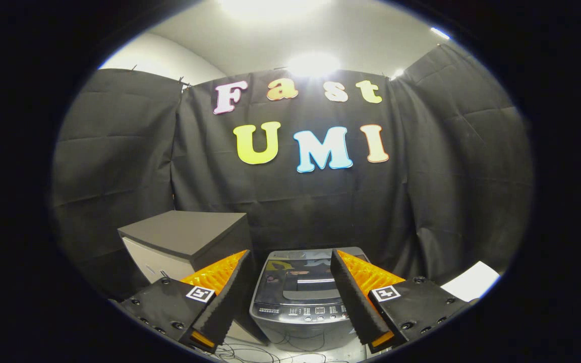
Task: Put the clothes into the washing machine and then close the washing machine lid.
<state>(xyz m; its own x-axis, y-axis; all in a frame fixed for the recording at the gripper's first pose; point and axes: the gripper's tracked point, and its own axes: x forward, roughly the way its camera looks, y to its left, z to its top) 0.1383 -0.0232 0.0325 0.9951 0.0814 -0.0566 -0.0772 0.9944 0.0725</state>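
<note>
Washing machine (pixel 298 297) sits beyond your fingers, framed in the gap between them, its lid (pixel 300 275) lying flat and closed. Writing on its control panel (pixel 315 311) is too small to read. Your gripper (pixel 290 269) is spread wide, with nothing between its two fingers (pixel 230 297) and neither one touching anything; each carries a square black-and-white marker (pixel 199 293). Left of the machine and close beside it stands a dark-topped cabinet (pixel 184 234). Right of the machine a white sheet (pixel 472 281) lies apart from it. Cables (pixel 250 353) trail across the floor in front of the machine.
</note>
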